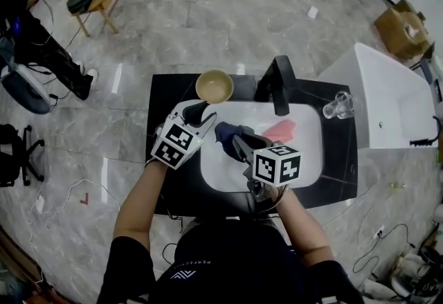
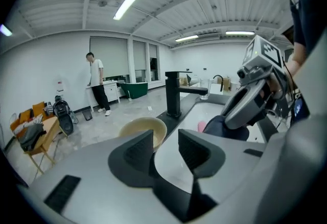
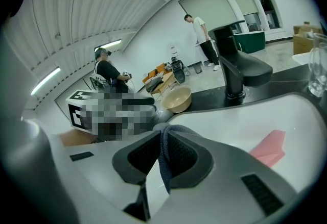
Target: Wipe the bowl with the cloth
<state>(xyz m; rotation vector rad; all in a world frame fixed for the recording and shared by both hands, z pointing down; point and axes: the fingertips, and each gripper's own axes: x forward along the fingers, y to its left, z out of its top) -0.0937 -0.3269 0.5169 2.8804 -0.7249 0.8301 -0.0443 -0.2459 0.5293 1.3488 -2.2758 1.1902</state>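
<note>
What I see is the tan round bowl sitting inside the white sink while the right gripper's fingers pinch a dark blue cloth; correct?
Not inside: the head view shows the tan round bowl standing on the black counter behind the white sink. The fingers of the right gripper do pinch the dark blue cloth.

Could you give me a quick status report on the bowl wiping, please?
Left gripper open, empty. Right gripper shut on cloth. Bowl upright on counter beside sink, unheld. Nothing blocking it.

Left hand-held gripper [image 2: 165,140], jaws apart
</note>
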